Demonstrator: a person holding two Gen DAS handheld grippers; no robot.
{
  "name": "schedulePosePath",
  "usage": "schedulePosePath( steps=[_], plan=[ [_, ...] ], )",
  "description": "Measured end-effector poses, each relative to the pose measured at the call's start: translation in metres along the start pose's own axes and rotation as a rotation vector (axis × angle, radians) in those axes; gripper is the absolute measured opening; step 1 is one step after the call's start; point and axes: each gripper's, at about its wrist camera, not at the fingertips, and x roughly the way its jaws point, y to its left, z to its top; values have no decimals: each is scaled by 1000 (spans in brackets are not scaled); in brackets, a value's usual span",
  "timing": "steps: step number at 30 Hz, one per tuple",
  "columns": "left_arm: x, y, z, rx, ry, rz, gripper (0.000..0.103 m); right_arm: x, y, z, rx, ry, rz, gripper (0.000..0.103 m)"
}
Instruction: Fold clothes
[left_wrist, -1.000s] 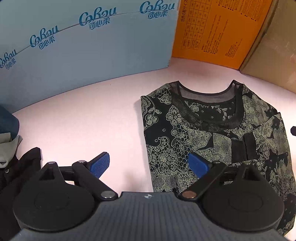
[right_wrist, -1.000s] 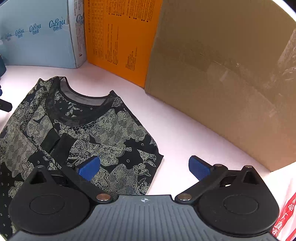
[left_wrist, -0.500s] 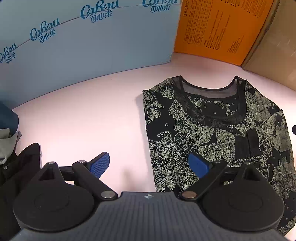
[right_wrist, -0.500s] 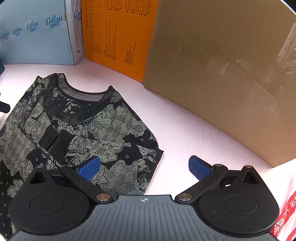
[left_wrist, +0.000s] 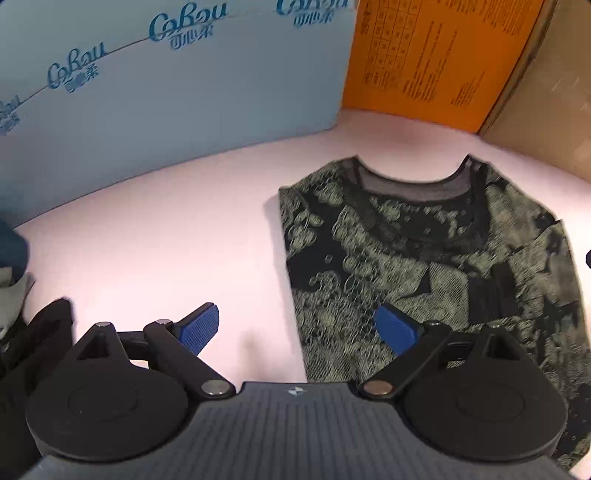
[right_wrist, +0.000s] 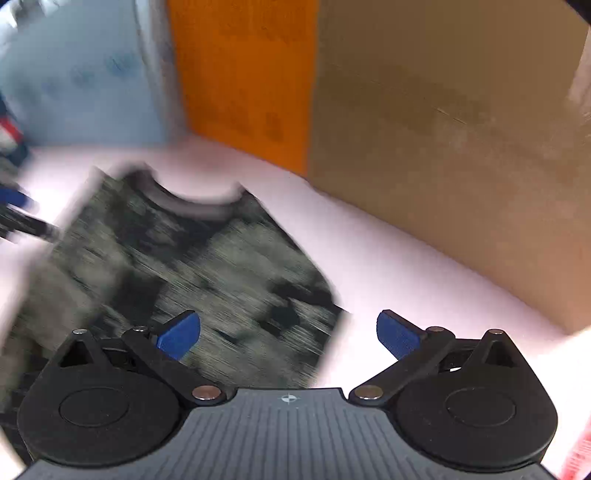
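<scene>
In the left wrist view, the black top with a pale green lace print and a sheer round neckline (left_wrist: 424, 258) lies flat on the pale pink tabletop (left_wrist: 166, 240), collar toward the far boxes, with both sides apparently turned in over the front, so its long axis runs from the neckline back toward the camera. The left gripper (left_wrist: 299, 328) has its blue-padded jaws spread wide and holding nothing; one pad hangs over the garment's left edge, the other over bare table, so that edge lies between them. In the right wrist view, which is heavily blurred, the same top sits ahead and to the left; the right gripper (right_wrist: 288, 334) is likewise spread and empty, straddling the garment's right edge. Each gripper seems about equally near its own side, near the lower half.
</scene>
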Motion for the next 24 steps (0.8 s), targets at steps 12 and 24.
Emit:
schedulePosePath(
  steps=[12, 24],
  plan=[
    [64, 47, 66, -108, 15, -159, 92, 60, -68, 48, 93, -37, 271, 99],
    [89, -9, 76, 278, -17, -239, 102, 128, -35, 48, -161, 31, 356, 69]
  ],
)
